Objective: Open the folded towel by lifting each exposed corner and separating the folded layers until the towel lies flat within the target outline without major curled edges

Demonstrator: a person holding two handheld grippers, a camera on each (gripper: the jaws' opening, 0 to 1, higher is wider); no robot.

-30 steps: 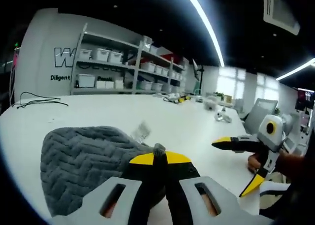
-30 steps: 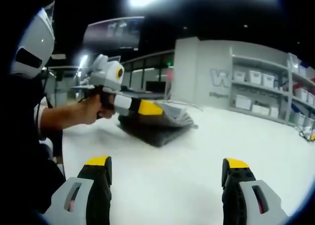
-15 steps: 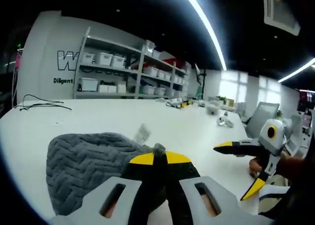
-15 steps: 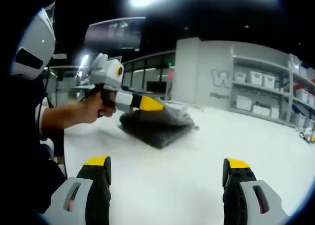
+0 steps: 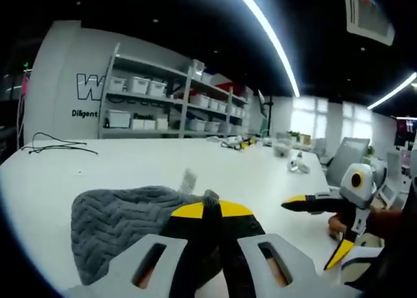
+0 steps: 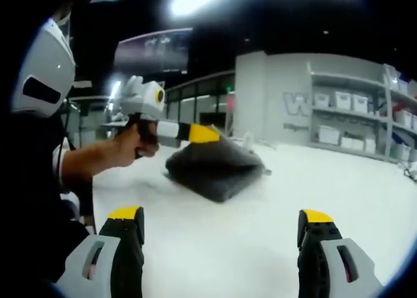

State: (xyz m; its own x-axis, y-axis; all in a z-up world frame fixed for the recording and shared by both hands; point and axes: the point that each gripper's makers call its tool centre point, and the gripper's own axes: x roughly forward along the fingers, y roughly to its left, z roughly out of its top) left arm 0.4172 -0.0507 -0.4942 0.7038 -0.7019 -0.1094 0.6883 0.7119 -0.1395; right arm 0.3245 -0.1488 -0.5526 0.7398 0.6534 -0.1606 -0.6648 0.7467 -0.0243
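Note:
A grey herringbone towel lies folded on the white table. My left gripper is shut on a raised corner of it, with grey cloth pinched between the yellow tips. In the right gripper view the towel hangs as a tented mound under the left gripper, which a hand holds. My right gripper stands open over bare table, well short of the towel. It also shows at the right of the left gripper view as the right gripper, jaws spread.
Shelves with white bins line the far wall. A black cable lies on the table at the back left. Small items and a chair sit at the far right. The person's body is at the left.
The left gripper has lifted the pinched corner higher, and the towel has bunched from a flat fold into a raised mound. The right gripper has stayed open and nearly still.

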